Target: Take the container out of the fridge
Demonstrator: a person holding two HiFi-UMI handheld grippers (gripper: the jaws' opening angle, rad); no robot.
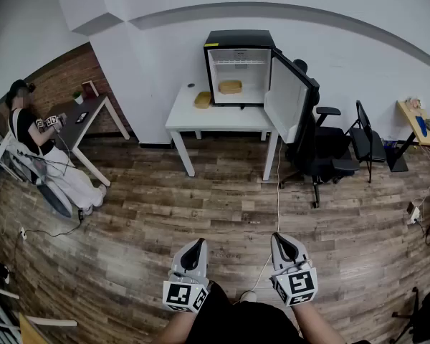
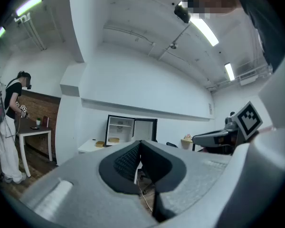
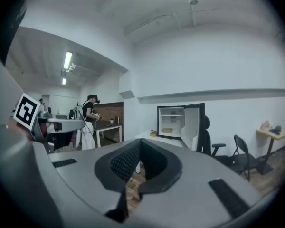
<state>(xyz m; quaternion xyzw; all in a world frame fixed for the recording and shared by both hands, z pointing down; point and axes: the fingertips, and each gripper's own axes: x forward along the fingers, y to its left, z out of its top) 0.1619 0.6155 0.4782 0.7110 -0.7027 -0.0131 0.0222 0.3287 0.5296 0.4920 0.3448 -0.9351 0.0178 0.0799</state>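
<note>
A small black fridge (image 1: 238, 67) stands on a white table (image 1: 218, 117) across the room, its door (image 1: 290, 99) swung open to the right. A tan container (image 1: 230, 87) sits on the fridge's lower shelf; it also shows as the container (image 2: 114, 139) and the container (image 3: 167, 130) in the two gripper views. A second tan container (image 1: 203, 99) rests on the table left of the fridge. My left gripper (image 1: 196, 246) and right gripper (image 1: 282, 242) are held low near my body, far from the fridge. Both are shut and hold nothing.
A black office chair (image 1: 321, 149) and a folding chair (image 1: 365, 140) stand right of the fridge table. A person (image 1: 29, 138) stands at a dark desk (image 1: 86, 117) at the left. Cables (image 1: 278, 192) trail over the wood floor between me and the table.
</note>
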